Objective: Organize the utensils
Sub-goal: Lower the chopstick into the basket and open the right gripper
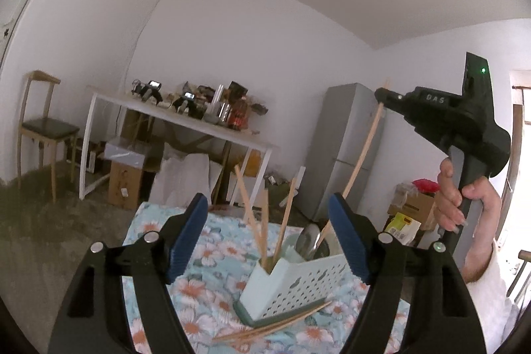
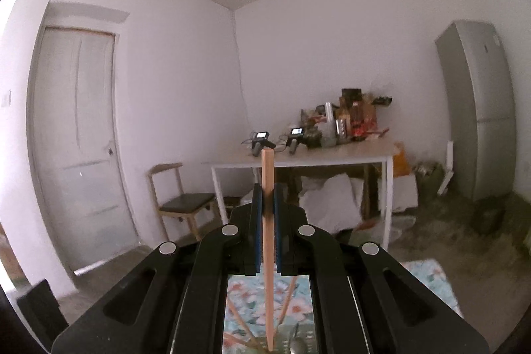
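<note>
- We see a perforated utensil caddy [image 1: 295,284] standing on the floral tablecloth [image 1: 205,257], with three chopsticks [image 1: 264,221] leaning in its end slot and a metal spoon [image 1: 307,241] behind them.
- More loose chopsticks [image 1: 275,324] lie on the cloth against the caddy's base.
- Our right gripper [image 2: 267,204] is clamped on one chopstick [image 2: 267,221], held upright above the caddy.
- Our left gripper [image 1: 268,238] hangs wide apart, empty, in front of the caddy.
- Behind us stand a white table [image 1: 186,121], a chair [image 1: 46,125] and a fridge [image 1: 345,148].

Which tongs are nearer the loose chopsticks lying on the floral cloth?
Left. The left tongs hang open just above the loose chopsticks; the right tongs are raised high, shut on another chopstick.
</note>
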